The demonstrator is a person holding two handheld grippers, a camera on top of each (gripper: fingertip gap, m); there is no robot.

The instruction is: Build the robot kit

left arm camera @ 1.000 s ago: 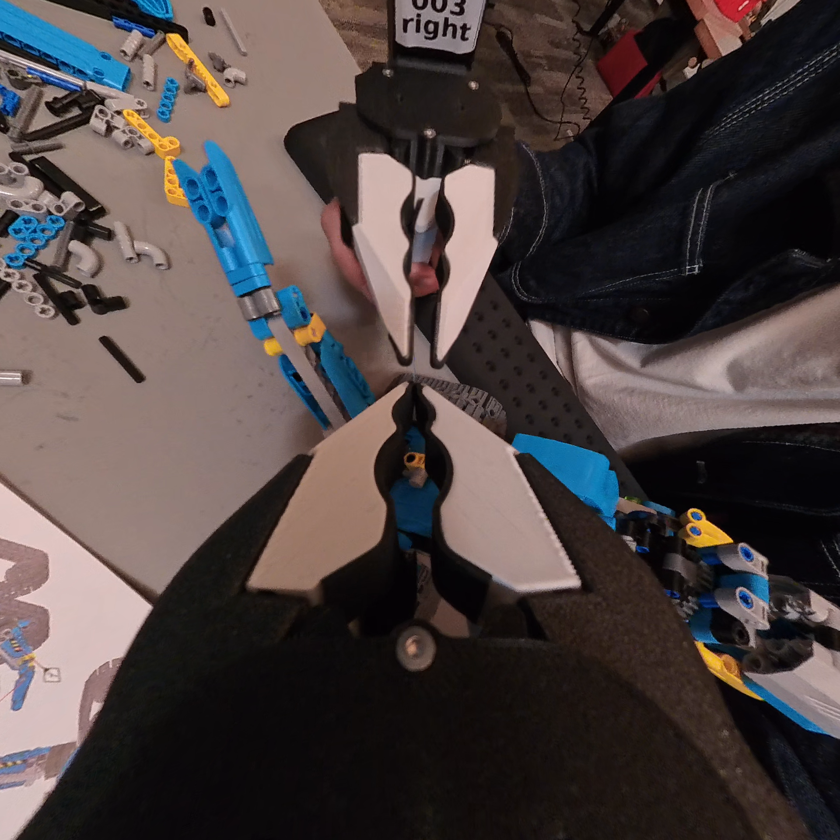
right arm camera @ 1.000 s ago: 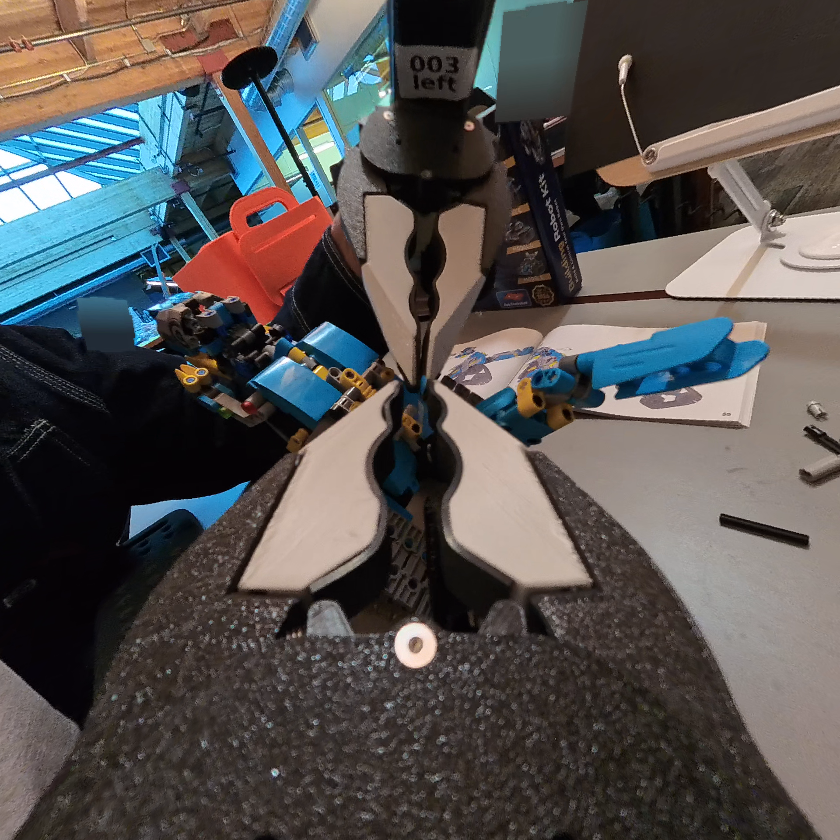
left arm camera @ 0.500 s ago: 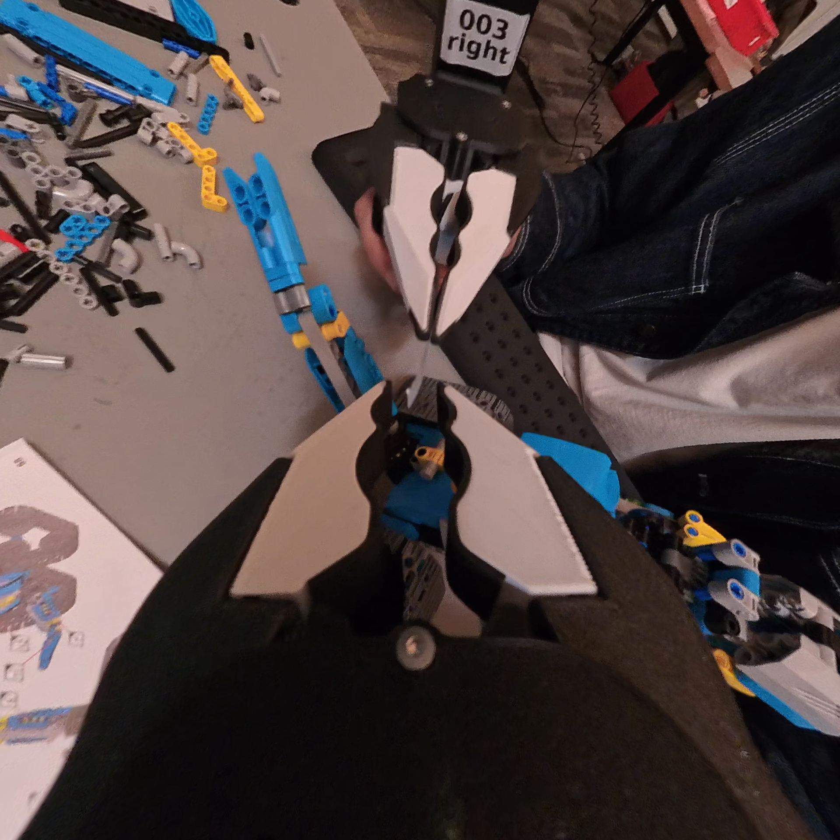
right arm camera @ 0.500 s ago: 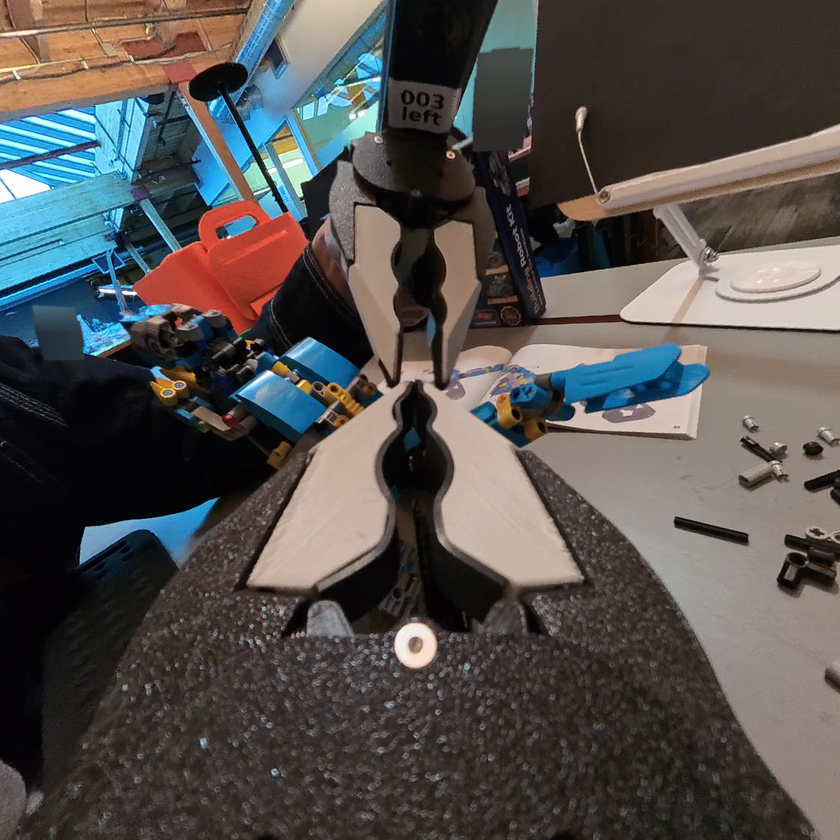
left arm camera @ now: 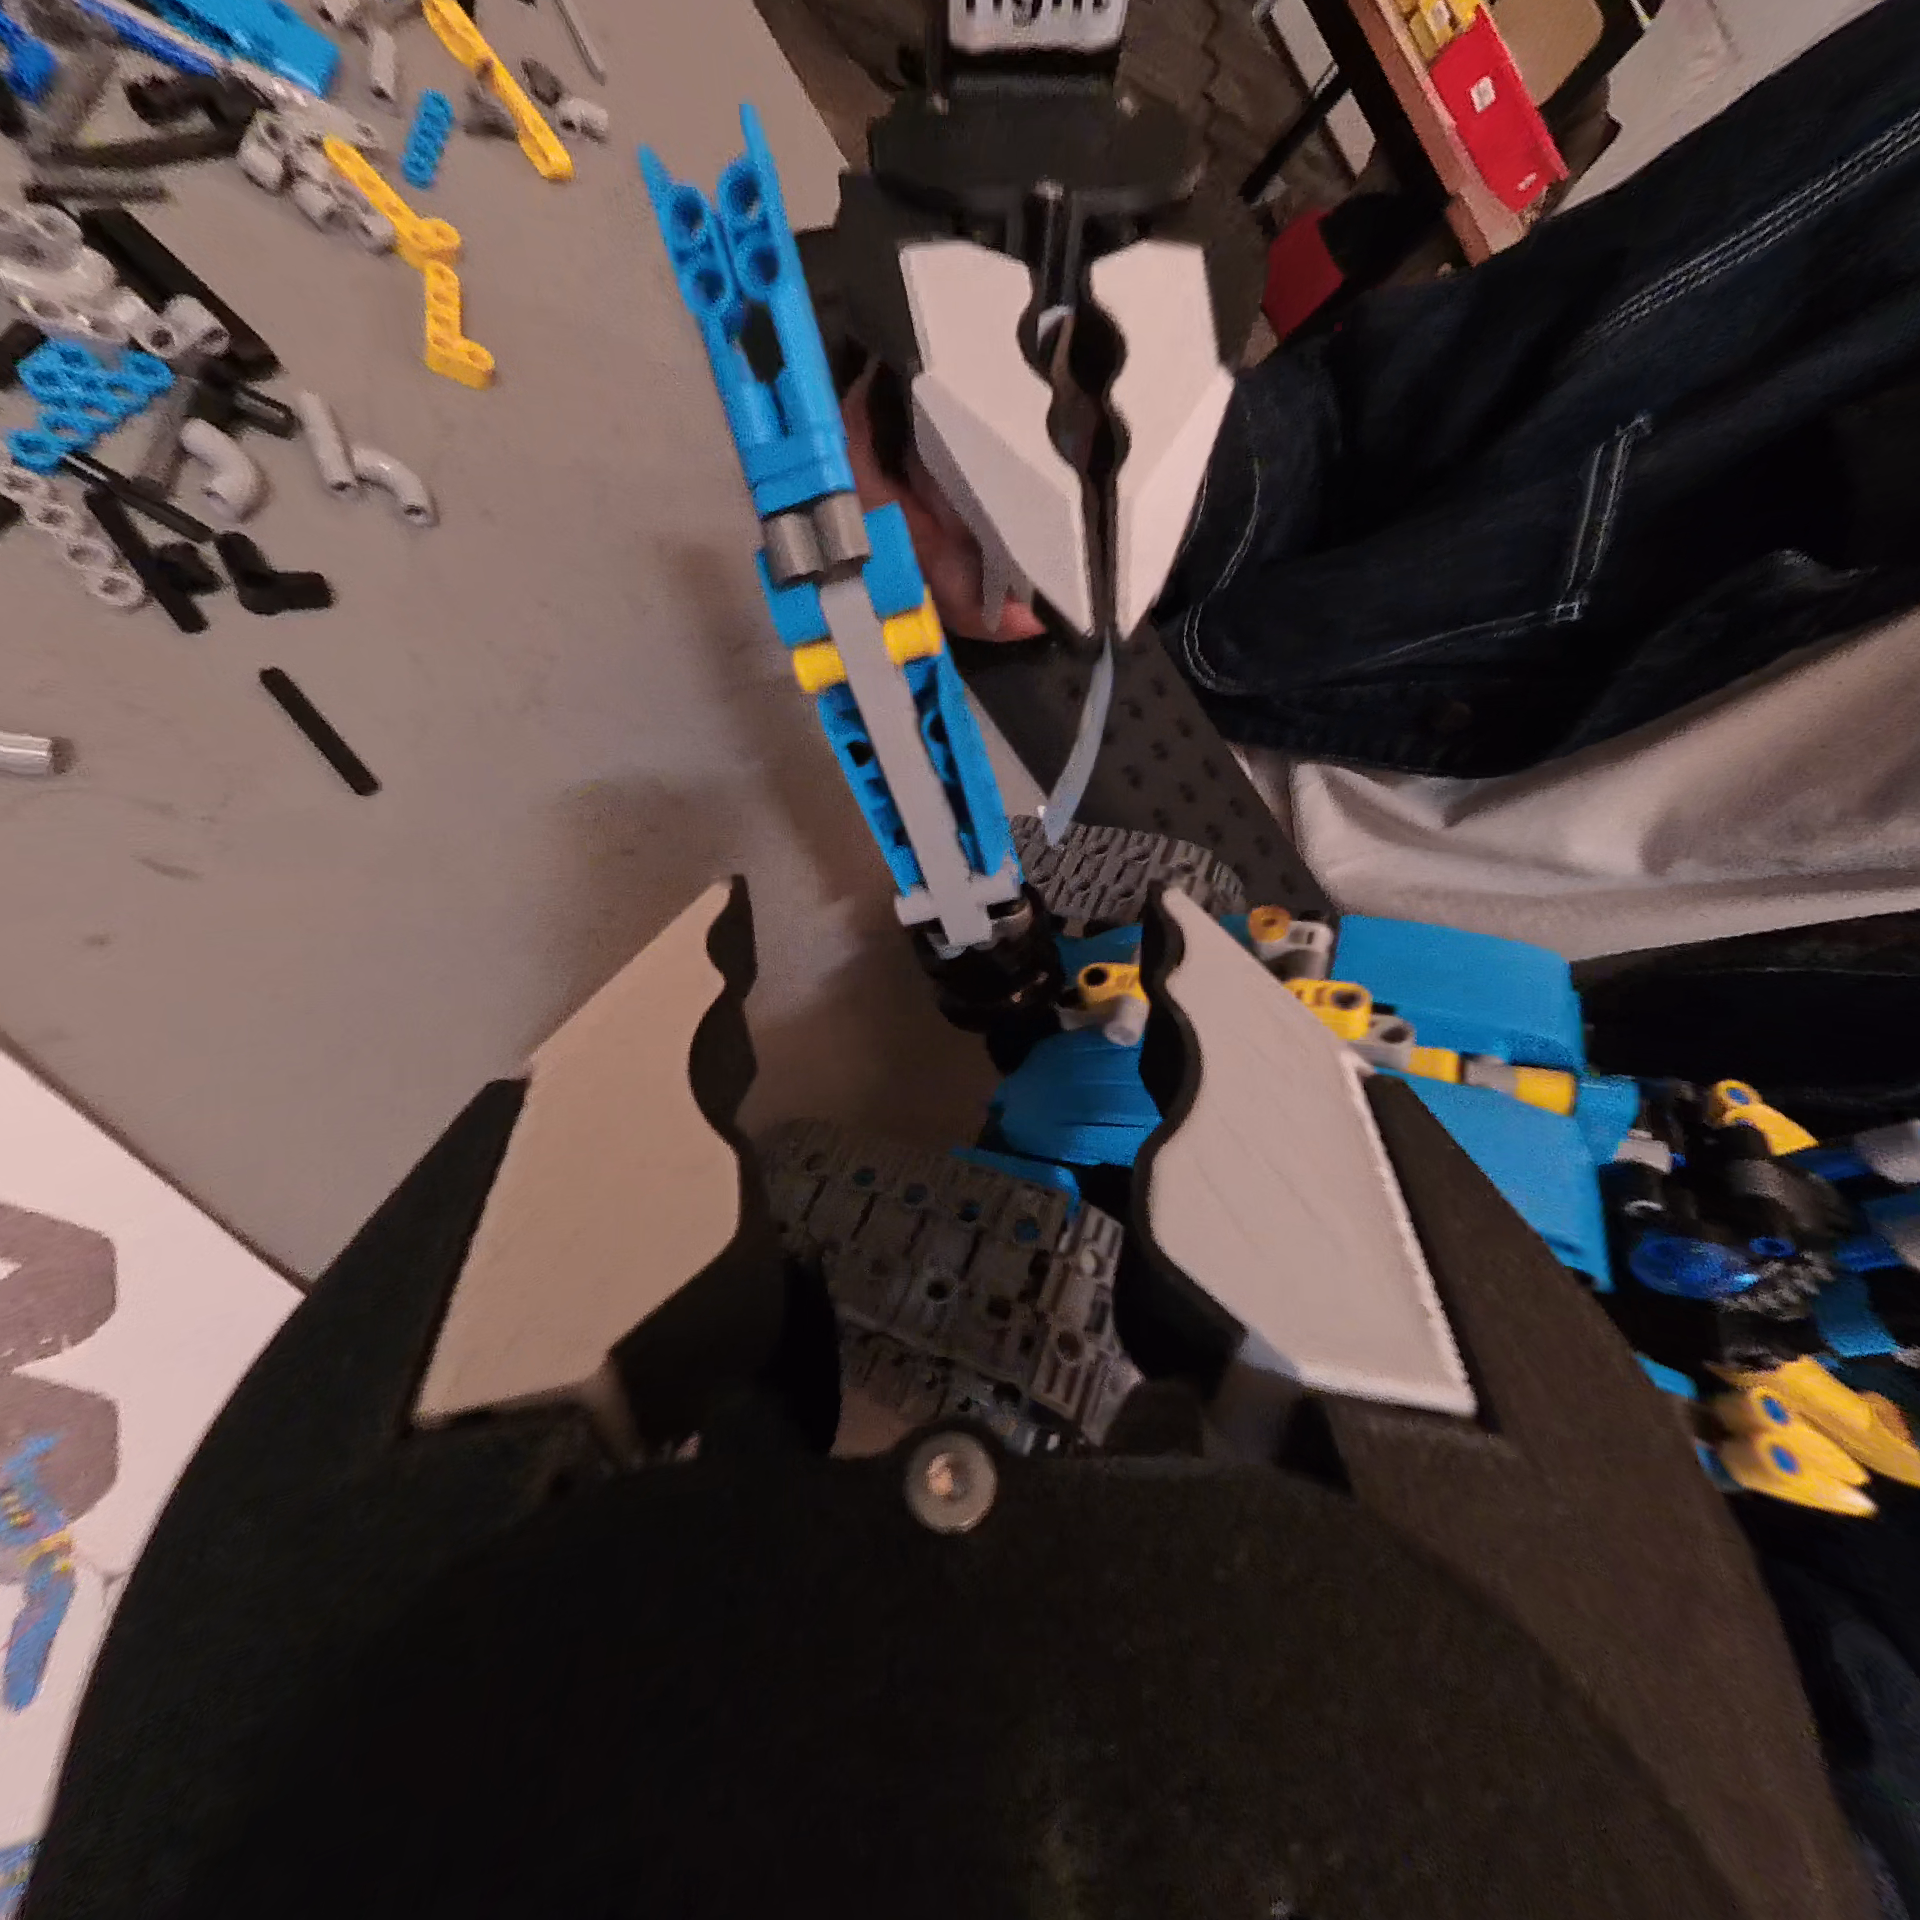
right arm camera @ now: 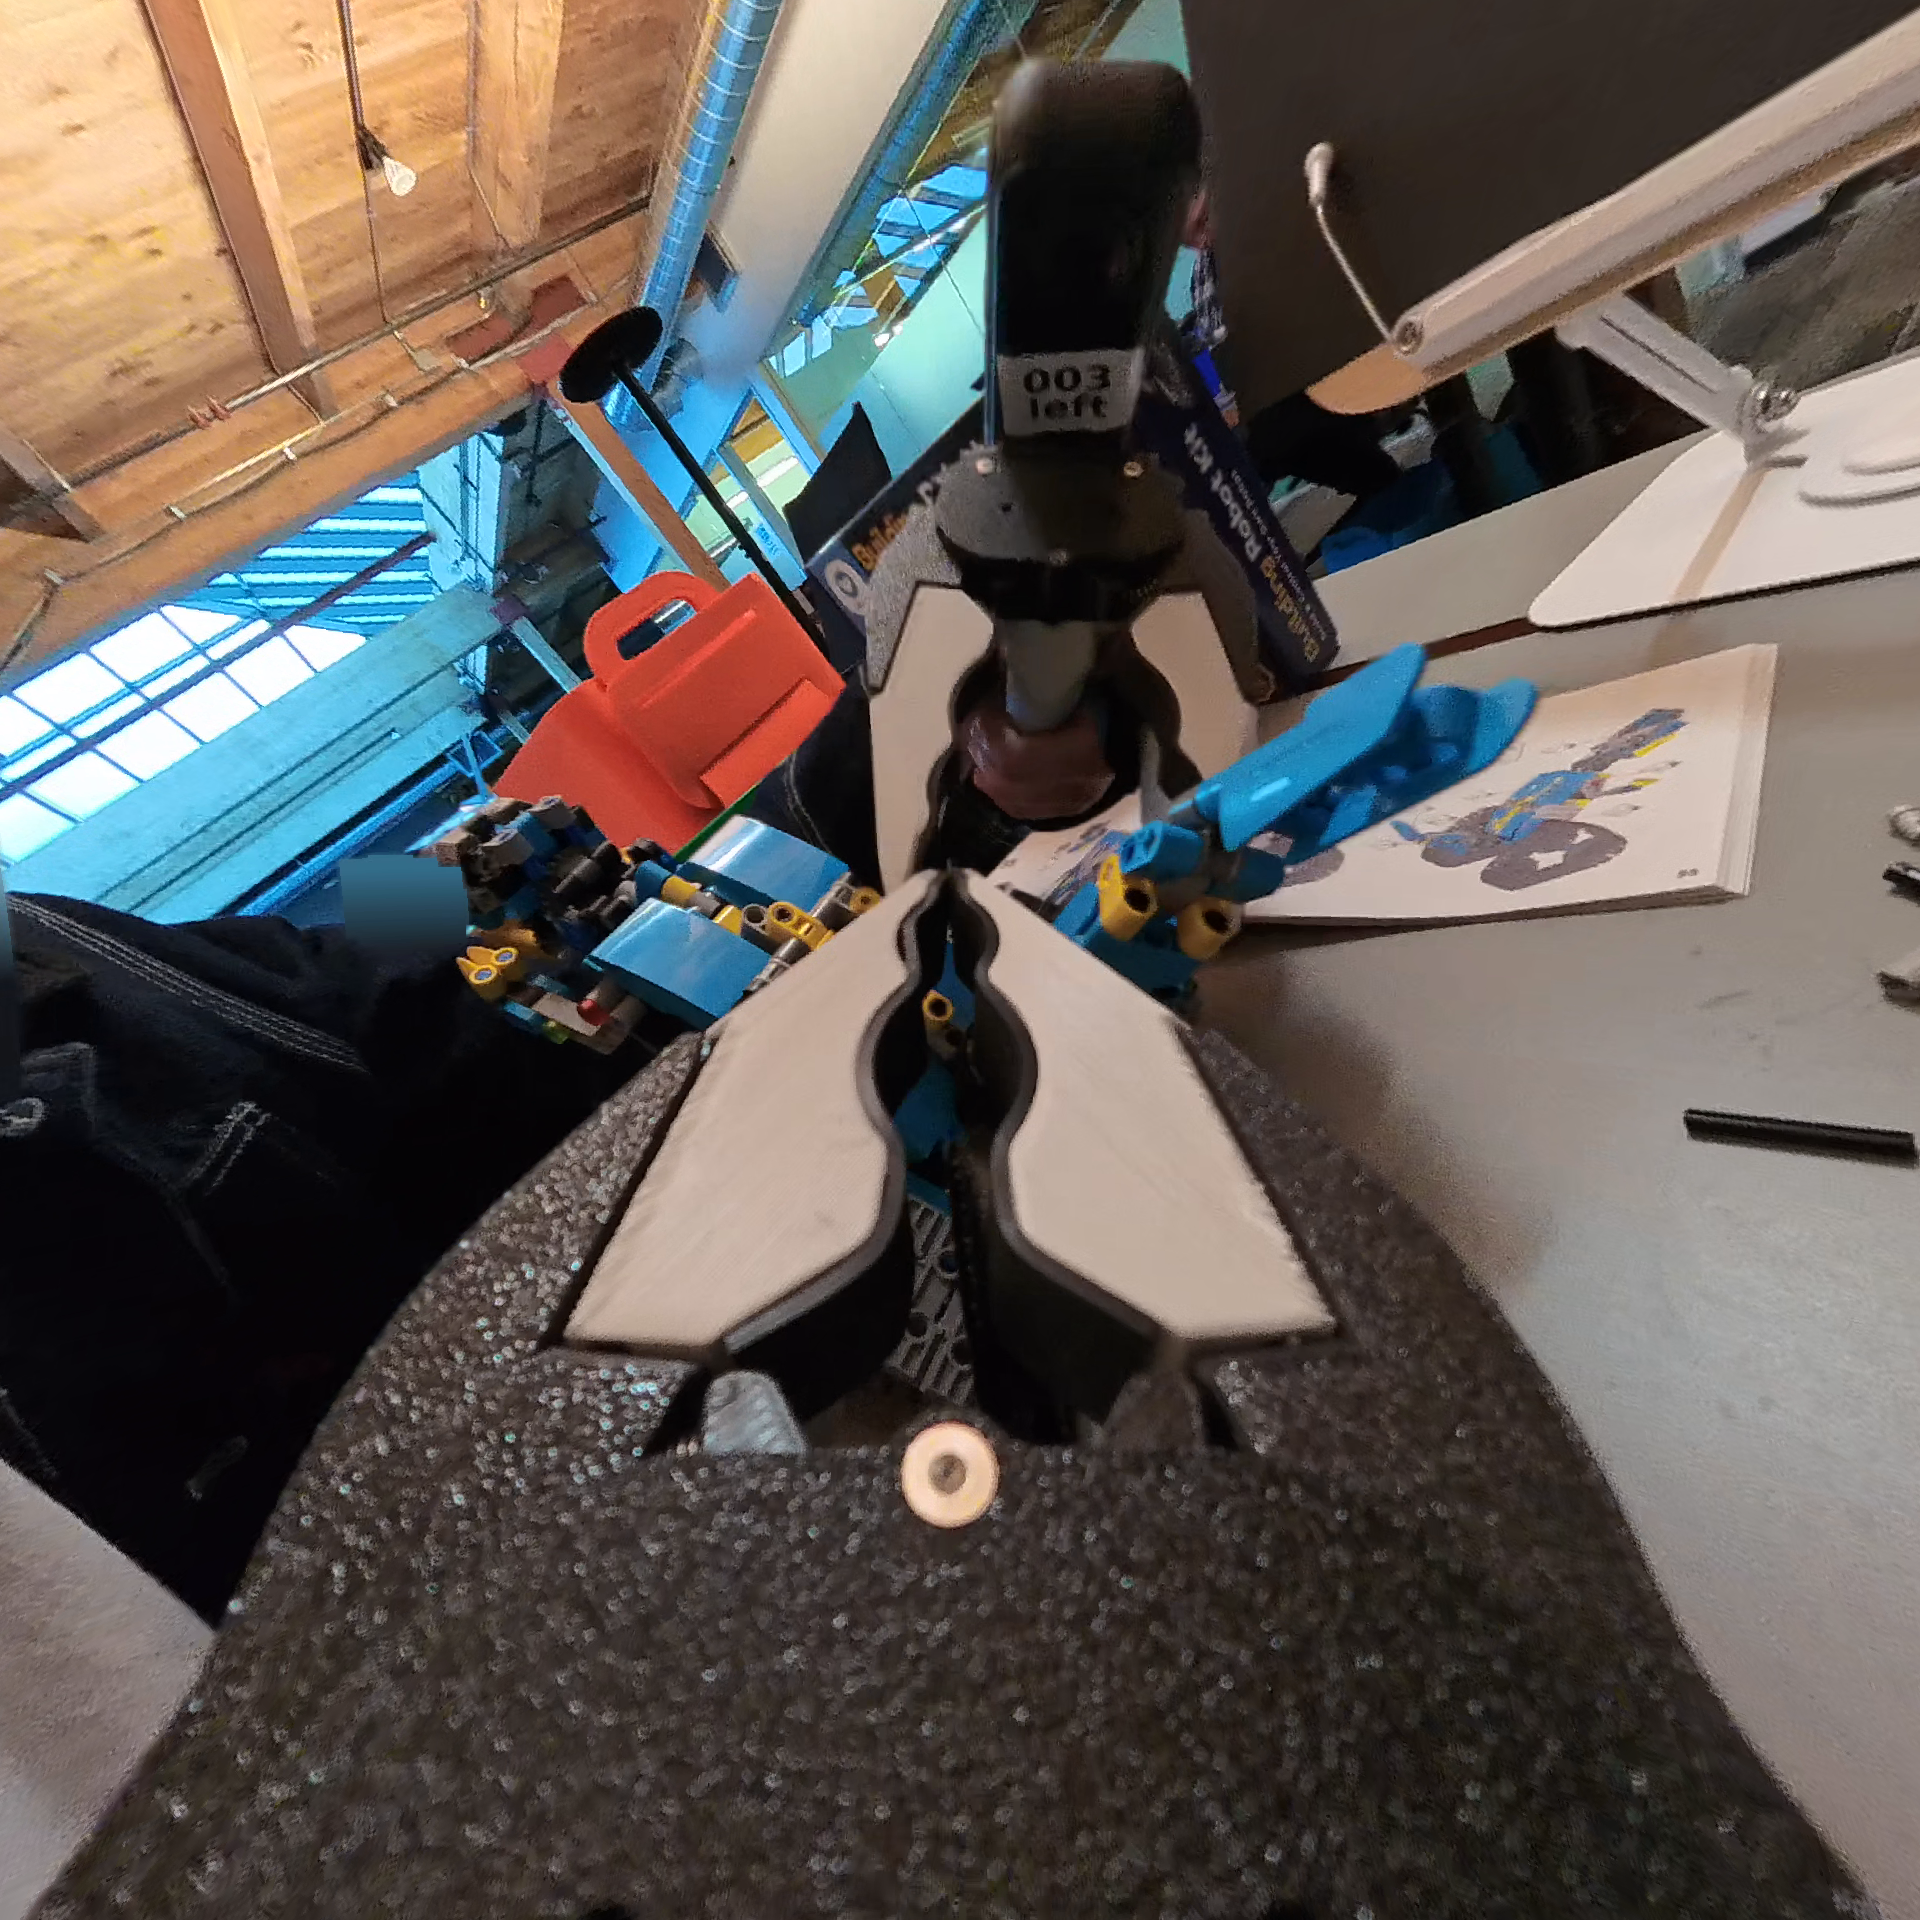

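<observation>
Left tongs (left arm camera: 951,904) released above model (left arm camera: 1091,1091); right tongs (right arm camera: 948,883) clenched on pale strip (left arm camera: 1086,727).
Track (left arm camera: 956,1247) shows in left gap; blue arm (left arm camera: 769,364) juts far, strip just right.

Blue-and-grey brick robot model (left arm camera: 1091,1101), arm (left arm camera: 831,540) raised, between spread left claw (left arm camera: 945,914); right claw (right arm camera: 951,883) seemingly closed on a thin strip (left arm camera: 1086,727).

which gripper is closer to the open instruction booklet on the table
Left. The left gripper, open, hangs over the model just beside the booklet; the right gripper, shut on a pale strip, is across the model at the table edge.
</observation>
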